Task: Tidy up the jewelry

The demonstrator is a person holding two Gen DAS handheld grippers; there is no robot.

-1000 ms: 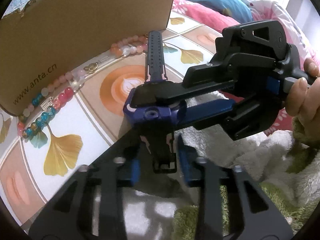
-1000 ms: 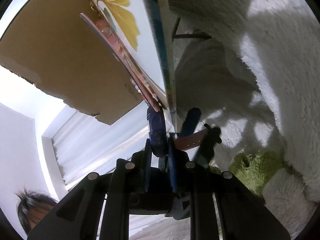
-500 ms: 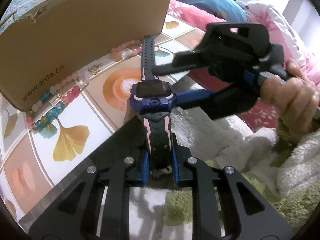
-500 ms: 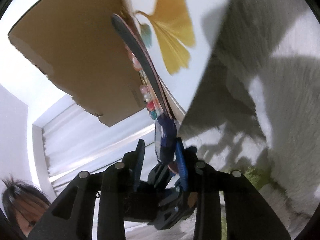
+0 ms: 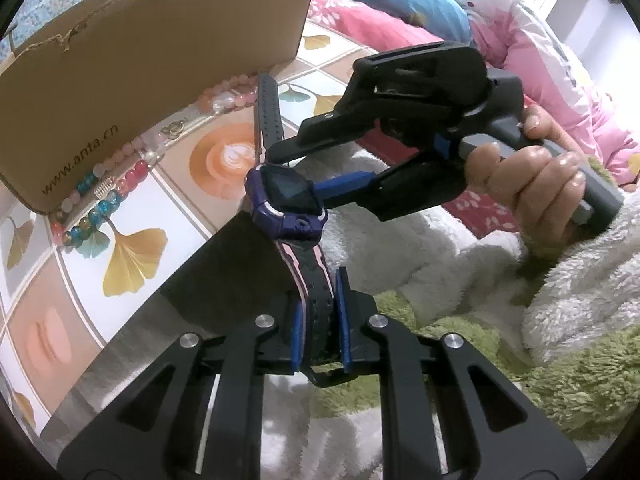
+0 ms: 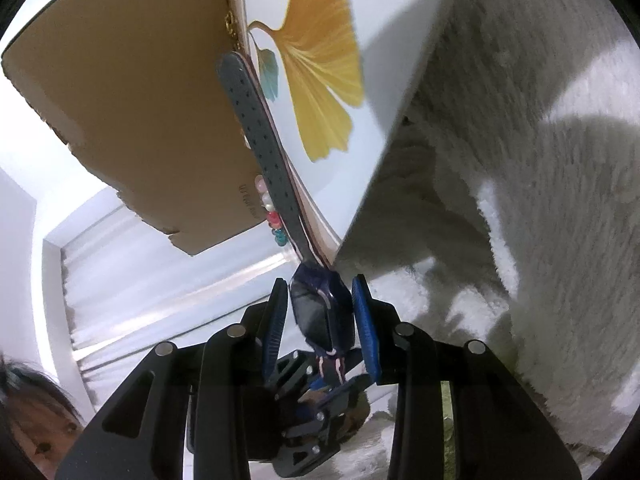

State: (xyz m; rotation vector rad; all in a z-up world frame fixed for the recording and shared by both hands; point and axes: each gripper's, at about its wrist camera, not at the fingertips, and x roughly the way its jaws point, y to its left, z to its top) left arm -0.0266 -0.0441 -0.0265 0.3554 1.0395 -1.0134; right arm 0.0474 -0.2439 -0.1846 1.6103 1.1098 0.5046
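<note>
A purple and black smartwatch (image 5: 286,202) with a pink-edged strap hangs above the table's edge. My left gripper (image 5: 318,322) is shut on its near strap (image 5: 316,304). My right gripper (image 5: 296,174) reaches in from the right, its jaws standing on either side of the watch body. In the right wrist view the watch body (image 6: 320,312) sits between my right gripper's blue pads (image 6: 362,320) with gaps on both sides, so my right gripper (image 6: 320,310) is open. Bead bracelets (image 5: 100,200) lie along the cardboard box (image 5: 140,60).
The table (image 5: 132,240) has a tile pattern with ginkgo leaves and coffee cups. A fluffy white and green blanket (image 5: 460,280) lies to the right. Pink and blue bedding (image 5: 400,8) is behind. A person's face (image 6: 36,424) shows at the lower left.
My right gripper let go of the watch body and its jaws spread. The watch tilted and my left gripper pulled back slightly with the strap.
</note>
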